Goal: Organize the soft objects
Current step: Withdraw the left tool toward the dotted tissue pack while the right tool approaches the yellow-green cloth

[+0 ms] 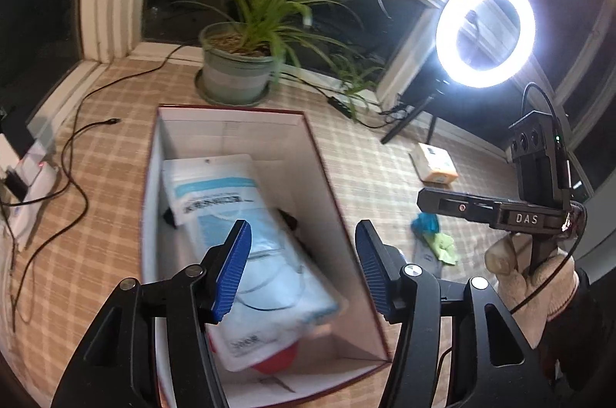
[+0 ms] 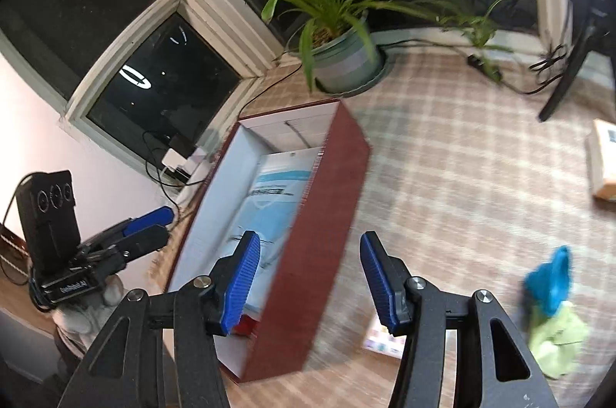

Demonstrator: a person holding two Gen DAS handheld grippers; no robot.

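A dark red box [image 1: 323, 161] with a white inside stands on the checked cloth. In it lie a blue-and-white plastic packet [image 1: 231, 208] and a red item [image 1: 277, 360] under the packet's near end. My left gripper [image 1: 302, 273] is open and empty above the box. My right gripper [image 2: 310, 283] is open and empty over the box's [image 2: 319, 215] right wall. A blue cloth [image 2: 550, 279] and a light green cloth [image 2: 558, 338] lie on the table to the right. They also show in the left wrist view, blue cloth [image 1: 425, 225], green cloth [image 1: 444, 246].
A potted plant [image 1: 235, 69] stands behind the box. A ring light [image 1: 485, 32] on a tripod is at the far right. An orange-and-white packet [image 1: 437, 163] lies near it. Black cables [image 1: 73, 154] trail at the left. A small flat pack [image 2: 383, 335] lies by the right gripper.
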